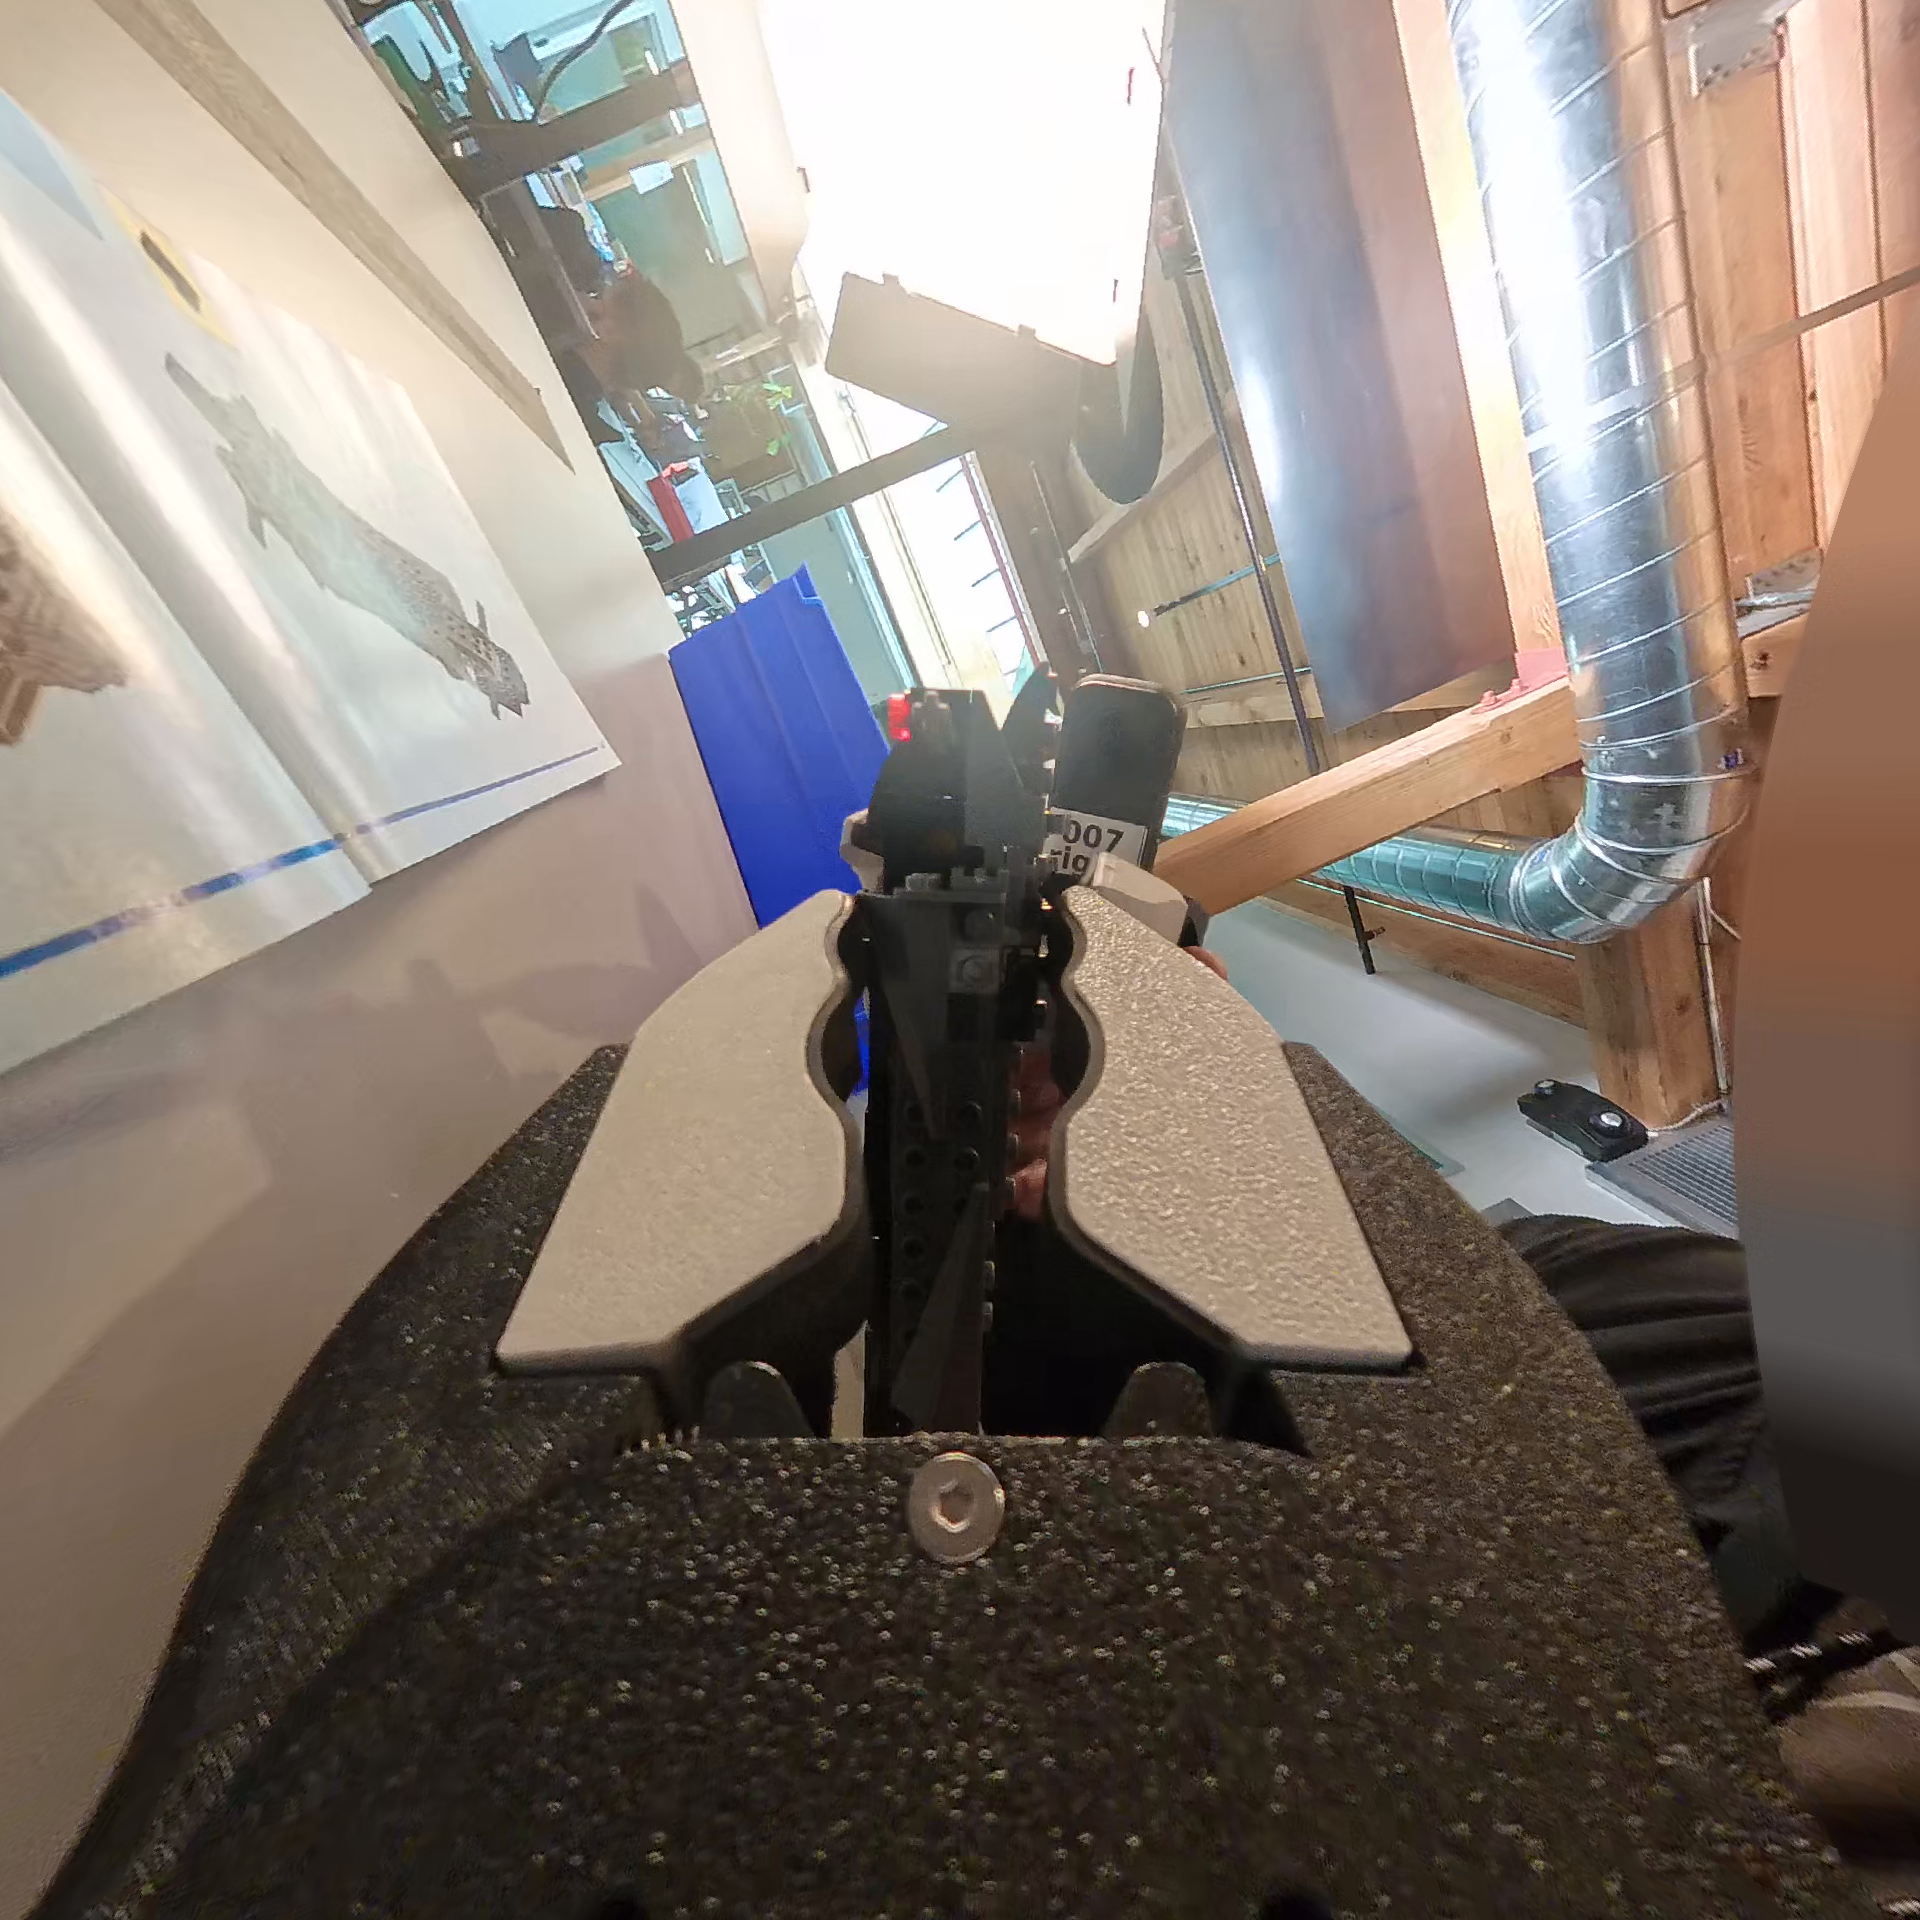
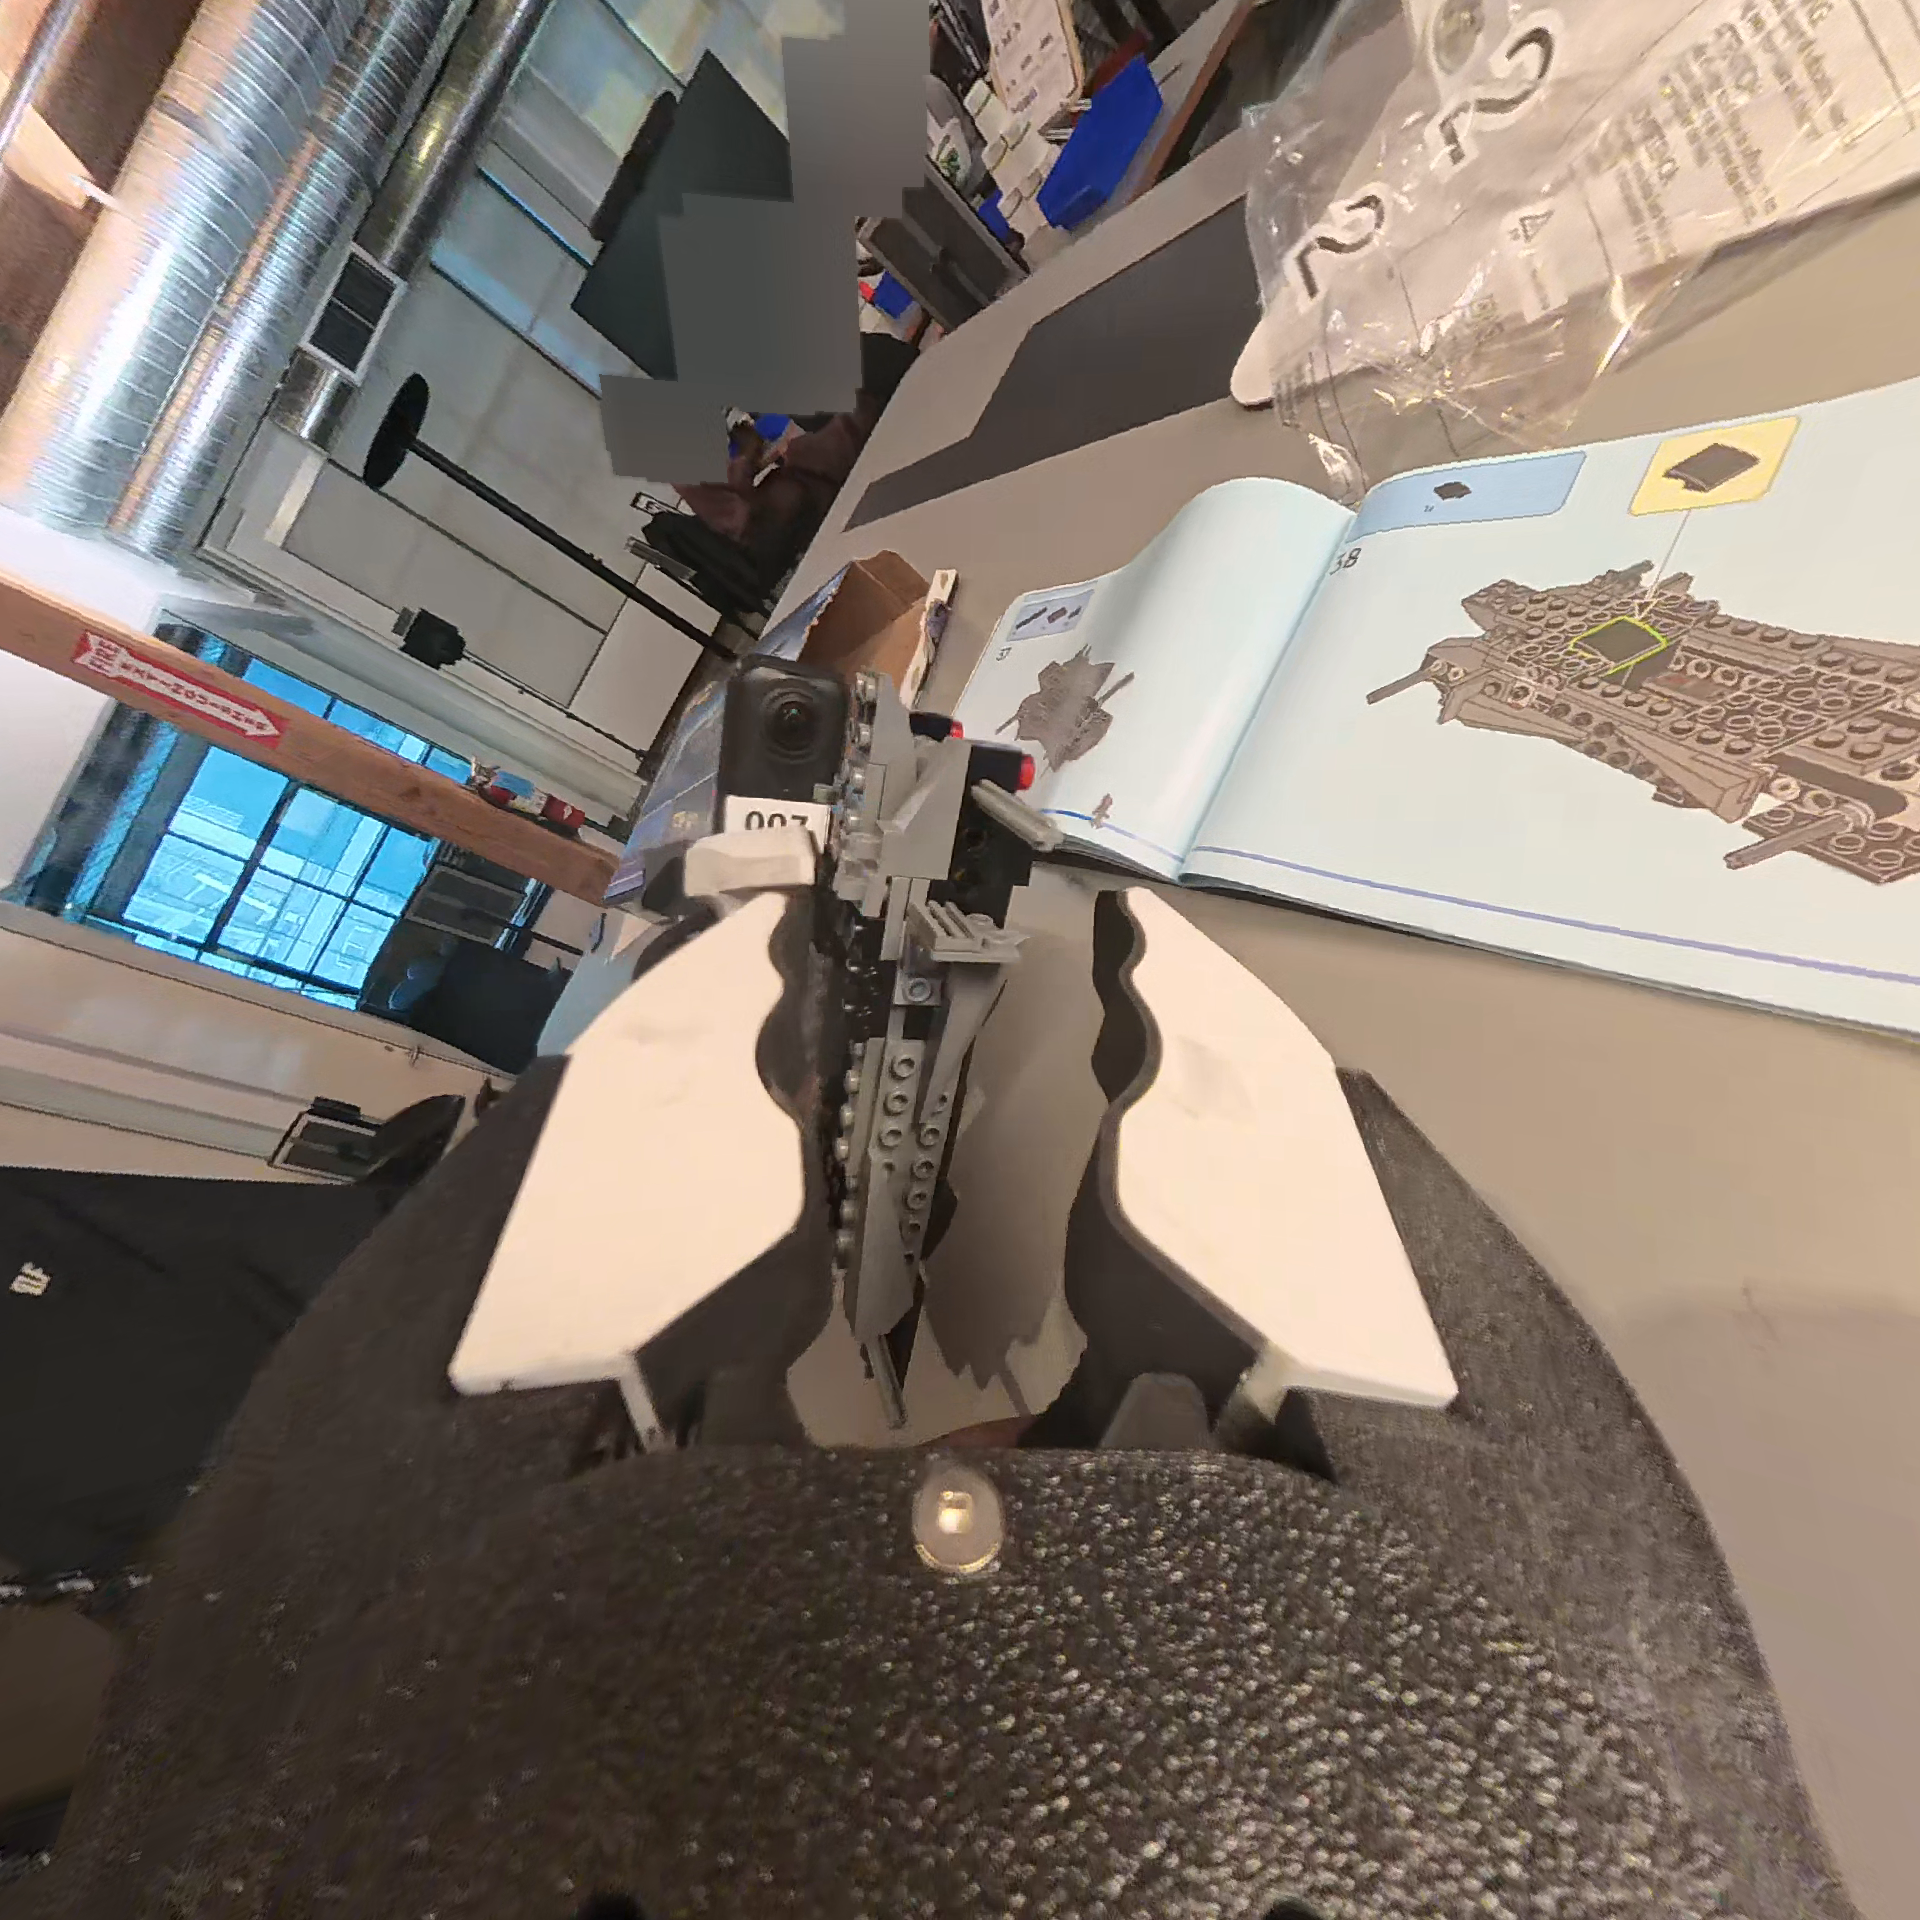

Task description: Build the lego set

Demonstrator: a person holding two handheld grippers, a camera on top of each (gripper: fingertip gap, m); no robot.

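L gripper (image 1: 951, 935) pinching grey brick ship (image 1: 935, 1039) | R gripper (image 2: 951, 935) spread, ship between, right pad apart | booklet (image 2: 1455, 748) open, far right

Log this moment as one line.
left gripper: shut on brick model | right gripper: open around same model, right pad clear | manual open on table

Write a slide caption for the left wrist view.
Left claw clamps a dark grey brick model beside an open instruction booklet.
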